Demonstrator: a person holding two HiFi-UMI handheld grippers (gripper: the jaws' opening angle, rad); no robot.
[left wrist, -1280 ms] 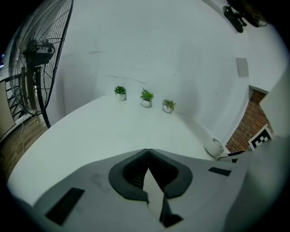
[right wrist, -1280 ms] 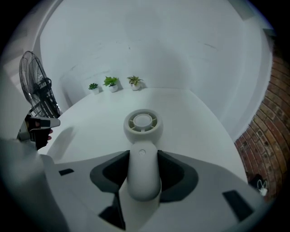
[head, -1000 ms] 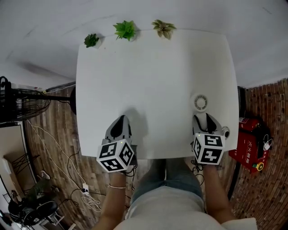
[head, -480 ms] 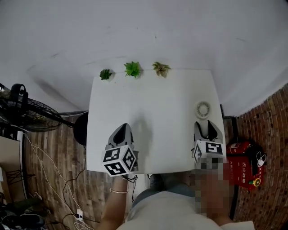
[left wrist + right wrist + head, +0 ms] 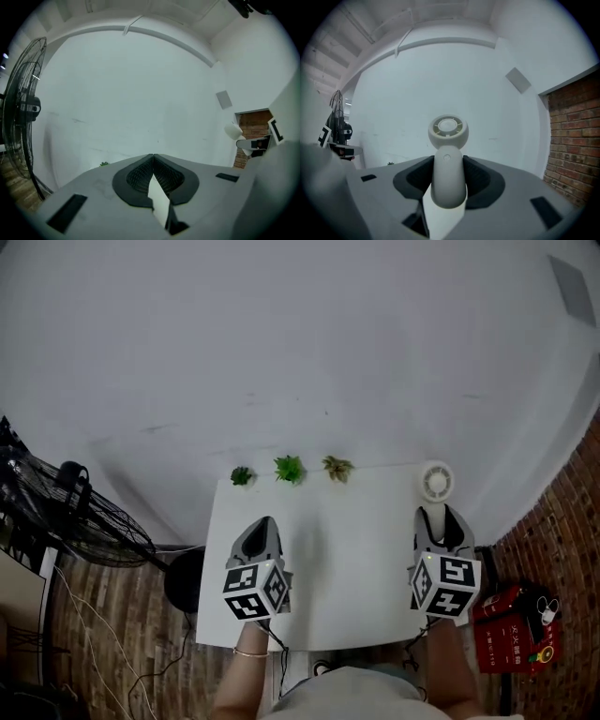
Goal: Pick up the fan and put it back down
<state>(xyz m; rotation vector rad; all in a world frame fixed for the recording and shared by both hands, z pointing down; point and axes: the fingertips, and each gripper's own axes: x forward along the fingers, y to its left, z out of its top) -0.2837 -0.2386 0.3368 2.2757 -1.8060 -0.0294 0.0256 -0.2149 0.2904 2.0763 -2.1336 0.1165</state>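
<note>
Right tool [image 5: 442, 517]: clamps the white fan [image 5: 436, 481], just lifted off the tabletop [image 5: 356, 549], probably clear. Left tool [image 5: 262, 524]: pinched together, empty. Only putting down left.

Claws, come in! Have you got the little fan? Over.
Right claw shut on the fan by its handle, fan upright. Left claw shut, empty. Nothing in the way.

Fan [image 5: 448, 157] handle base hidden inside right gripper [image 5: 448, 171]; standing fan [image 5: 56, 507] cut by left edge.
</note>
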